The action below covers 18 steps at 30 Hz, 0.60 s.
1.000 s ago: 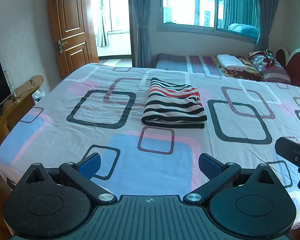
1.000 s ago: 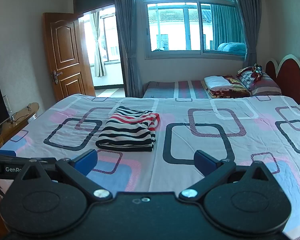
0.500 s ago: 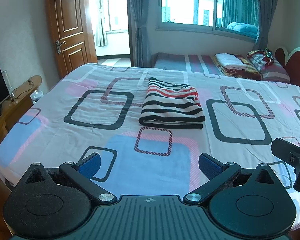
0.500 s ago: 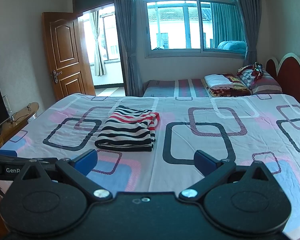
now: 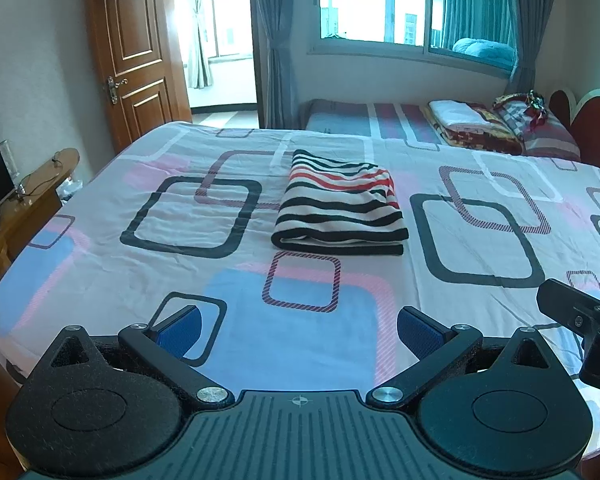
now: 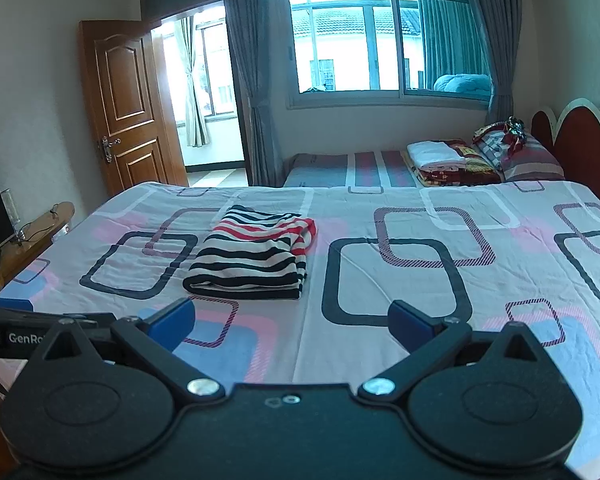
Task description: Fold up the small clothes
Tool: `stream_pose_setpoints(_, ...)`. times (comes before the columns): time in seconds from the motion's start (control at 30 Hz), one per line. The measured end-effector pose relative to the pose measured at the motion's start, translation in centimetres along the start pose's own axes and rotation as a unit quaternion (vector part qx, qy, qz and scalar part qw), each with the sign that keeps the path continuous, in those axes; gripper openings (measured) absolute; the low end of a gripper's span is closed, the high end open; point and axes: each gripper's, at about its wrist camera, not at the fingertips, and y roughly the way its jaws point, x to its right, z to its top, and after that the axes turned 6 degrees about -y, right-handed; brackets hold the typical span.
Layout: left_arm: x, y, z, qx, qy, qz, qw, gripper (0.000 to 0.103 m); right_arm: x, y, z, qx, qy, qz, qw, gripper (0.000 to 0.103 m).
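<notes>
Lying flat – striped garment (image 5: 340, 208), long axis pointing toward the window (image 5: 412, 4).

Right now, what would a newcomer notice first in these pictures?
A folded striped garment lies on the patterned bed, well ahead of both tools. The left hand-held gripper and the right hand-held gripper are open and hold nothing. Behind, a window glows brightly.
</notes>
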Motion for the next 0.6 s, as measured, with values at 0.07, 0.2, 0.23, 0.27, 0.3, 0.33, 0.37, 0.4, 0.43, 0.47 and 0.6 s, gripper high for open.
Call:
stream_pose_setpoints(0.07, 0.2, 0.2, -0.1, -0.001, 0.004, 0.001, 1.0, 0.103, 0.1, 0.3, -0.1, -0.002, 0.002, 0.001, 1.0, 0.102)
stream_pose_setpoints(0.2, 0.7, 1.1, 0.1, -0.008, 0.007, -0.001, 0.9999, 0.103, 0.2, 1.0, -0.1, -0.007, 0.004, 0.003, 1.0, 0.102)
stream_pose_setpoints(0.23, 0.8, 1.3, 0.1, -0.01, 0.007, -0.003, 0.9999, 0.103, 0.3, 1.2, -0.1, -0.008, 0.004, 0.002, 1.0, 0.102)
stream_pose_setpoints(0.27, 0.9, 1.6, 0.2, -0.011, 0.008, -0.008, 0.9999, 0.103, 0.3, 1.4, -0.1, -0.01, 0.004, 0.002, 1.0, 0.102)
stream_pose_setpoints(0.3, 0.9, 1.8, 0.2, -0.01, 0.01, -0.012, 0.9998, 0.103, 0.4, 1.6, -0.2, -0.012, 0.005, 0.001, 1.0, 0.102)
stream_pose_setpoints(0.33, 1.0, 2.1, 0.3, -0.009, 0.013, -0.019, 0.9997, 0.103, 0.5, 1.8, -0.2, -0.014, 0.006, 0.001, 1.0, 0.102)
stream_pose_setpoints(0.37, 1.0, 2.4, 0.3, -0.008, 0.014, -0.03, 0.9994, 0.103, 0.6, 2.1, -0.2, -0.015, 0.008, 0.001, 1.0, 0.102)
stream_pose_setpoints(0.4, 1.0, 2.7, 0.4, -0.006, 0.011, -0.039, 0.9992, 0.103, 0.7, 2.3, -0.2, -0.017, 0.01, -0.001, 1.0, 0.102)
stream_pose_setpoints(0.43, 0.9, 3.0, 0.5, -0.002, 0.006, -0.045, 0.999, 0.103, 0.7, 2.6, -0.2, -0.019, 0.012, -0.002, 1.0, 0.102)
stream_pose_setpoints(0.47, 0.8, 3.4, 0.6, 0.004, 0.001, -0.049, 0.9988, 0.103, 0.8, 2.9, -0.2, -0.021, 0.014, -0.003, 1.0, 0.102)
stream_pose_setpoints(0.6, -0.2, 6.8, 1.8, -0.005, -0.012, -0.05, 0.9987, 0.103, 1.1, 4.5, -0.5, -0.034, 0.018, -0.008, 0.999, 0.102)
